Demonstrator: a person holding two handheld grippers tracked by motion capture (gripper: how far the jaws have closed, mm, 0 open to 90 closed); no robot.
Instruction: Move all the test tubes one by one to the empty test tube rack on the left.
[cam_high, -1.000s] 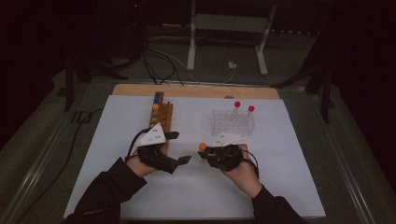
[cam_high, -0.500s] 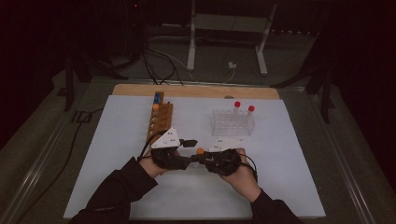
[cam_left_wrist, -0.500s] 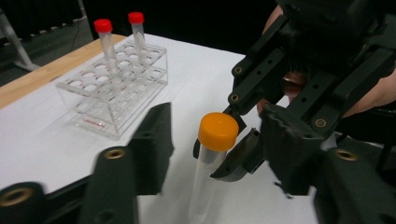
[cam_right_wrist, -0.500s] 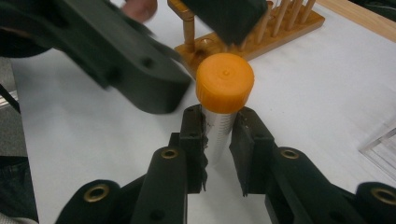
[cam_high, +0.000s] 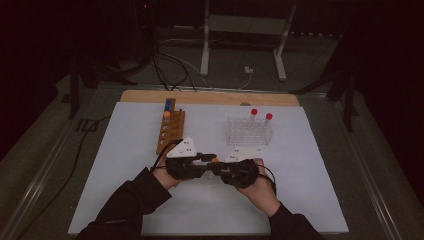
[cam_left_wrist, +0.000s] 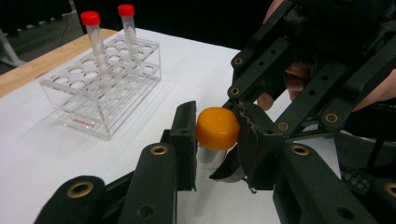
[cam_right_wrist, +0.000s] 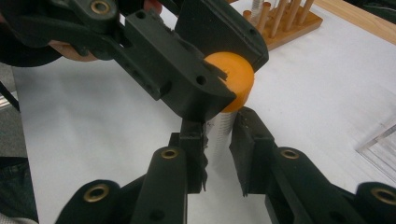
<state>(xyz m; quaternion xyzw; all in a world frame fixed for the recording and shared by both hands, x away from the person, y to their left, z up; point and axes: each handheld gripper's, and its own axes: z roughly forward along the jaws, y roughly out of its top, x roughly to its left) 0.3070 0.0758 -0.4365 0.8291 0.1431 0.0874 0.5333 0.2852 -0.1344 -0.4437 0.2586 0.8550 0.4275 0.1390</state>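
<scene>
Dim room, mostly black beyond the table (cam_high: 320, 200). White sheet (cam_high: 125, 165) covers the tabletop, wooden board (cam_high: 210, 97) along its far edge. Grey floor (cam_high: 45, 130) around it, cables (cam_high: 170, 65) trailing at the back. White metal stand (cam_high: 245, 25) behind, legs on the floor.

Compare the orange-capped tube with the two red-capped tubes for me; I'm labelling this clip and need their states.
The orange-capped tube is gripped off the table: the left gripper closes on its cap, the right gripper on its body. The red-capped tubes stand upright, untouched, in the clear rack. The orange cap looks wider and squatter than the red caps. All have clear, graduated bodies.
</scene>
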